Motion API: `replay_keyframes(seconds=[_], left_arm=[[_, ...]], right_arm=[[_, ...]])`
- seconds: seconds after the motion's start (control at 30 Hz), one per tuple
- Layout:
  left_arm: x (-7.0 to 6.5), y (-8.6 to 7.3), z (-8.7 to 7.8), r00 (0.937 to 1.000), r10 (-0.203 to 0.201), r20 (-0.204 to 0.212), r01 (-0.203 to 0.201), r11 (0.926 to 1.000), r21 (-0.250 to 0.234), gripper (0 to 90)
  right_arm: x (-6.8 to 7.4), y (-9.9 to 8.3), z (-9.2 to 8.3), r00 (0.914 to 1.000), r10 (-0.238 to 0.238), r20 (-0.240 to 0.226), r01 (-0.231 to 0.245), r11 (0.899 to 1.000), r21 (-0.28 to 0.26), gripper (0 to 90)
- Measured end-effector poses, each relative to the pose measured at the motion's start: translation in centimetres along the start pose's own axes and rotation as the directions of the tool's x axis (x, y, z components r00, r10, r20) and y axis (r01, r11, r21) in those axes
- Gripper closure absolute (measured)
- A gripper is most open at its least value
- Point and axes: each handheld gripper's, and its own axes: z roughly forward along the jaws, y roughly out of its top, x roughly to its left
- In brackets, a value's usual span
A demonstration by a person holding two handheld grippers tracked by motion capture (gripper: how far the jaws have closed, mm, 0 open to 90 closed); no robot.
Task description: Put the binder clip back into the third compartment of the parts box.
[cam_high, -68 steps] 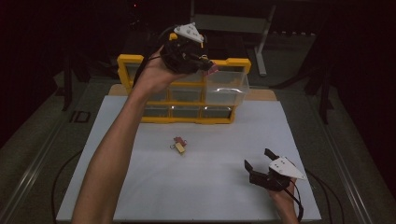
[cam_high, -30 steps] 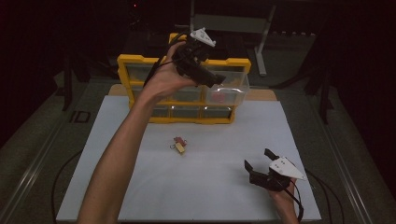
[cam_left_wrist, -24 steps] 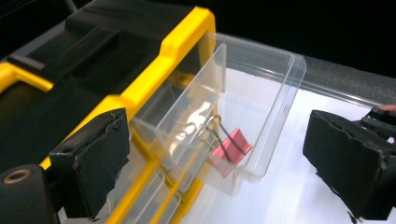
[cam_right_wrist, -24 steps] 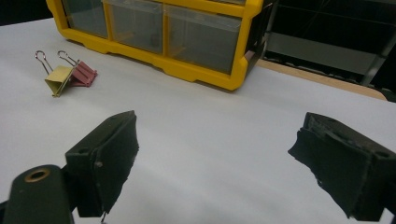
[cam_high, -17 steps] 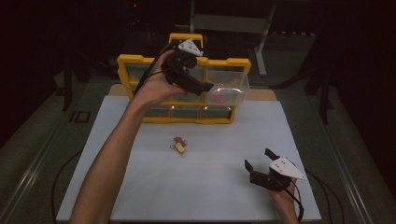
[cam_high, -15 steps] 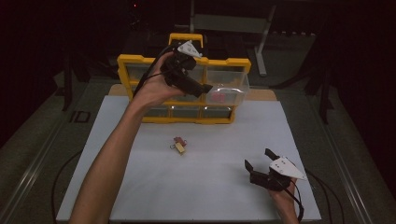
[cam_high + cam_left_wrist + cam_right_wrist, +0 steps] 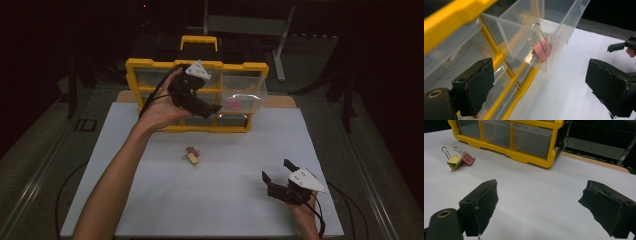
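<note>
Clip dropped in the drawer, left jaws now empty

Pink binder clip lies inside the clear pulled-out drawer of the yellow organiser, leaning against the drawer's front wall with its wire handles pointing up. In the high view it shows as a pink spot through the plastic.

The left gripper hangs in the air just in front of that drawer, jaws spread wide and holding nothing. A couple of seconds back the same hand was raised higher over the top of the organiser; since then it has come down and swung its jaws toward the drawer, and the pink clip appeared inside only in the last second. From the left gripper view the clip sits between and beyond the two black jaws, apart from both.

On the white tabletop, two more clips lie touching each other near the middle: a yellow binder clip and a second pink clip. They have not shifted.

The right gripper rests at the near right of the tabletop, jaws wide apart and empty, in the same place throughout.
</note>
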Motion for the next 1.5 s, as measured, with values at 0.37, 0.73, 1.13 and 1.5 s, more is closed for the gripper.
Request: replay_keyframes(seconds=[0.37, 0.73, 1.13, 1.5], left_arm=[[-0.2, -2.0, 0.4, 0.9998, -0.016, 0.01, 0.016, 0.9999, 0.007, 9.8], [-0.4, -3.5, 1.0, 0.9994, -0.028, 0.02, 0.028, 0.9993, 0.024, 10.2], [-0.5, -5.1, 2.0, 0.9983, -0.047, 0.034, 0.045, 0.9979, 0.045, 10.7], [-0.4, -6.4, 2.4, 0.9971, -0.072, 0.025, 0.07, 0.9958, 0.059, 11.3]], right_arm=[[0.0, 0.0, 0.0, 1.0, 0.0, 0.0, 0.0, 1.0, 0.001, 11.8], [0.0, 0.0, 0.0, 1.0, -0.003, -0.002, 0.003, 1.0, 0.002, 11.8], [0.1, 0.0, 0.0, 1.0, -0.004, -0.001, 0.004, 1.0, 0.003, 11.9], [0.1, 0.0, 0.0, 1.0, -0.006, -0.004, 0.006, 1.0, 0.005, 11.9]])
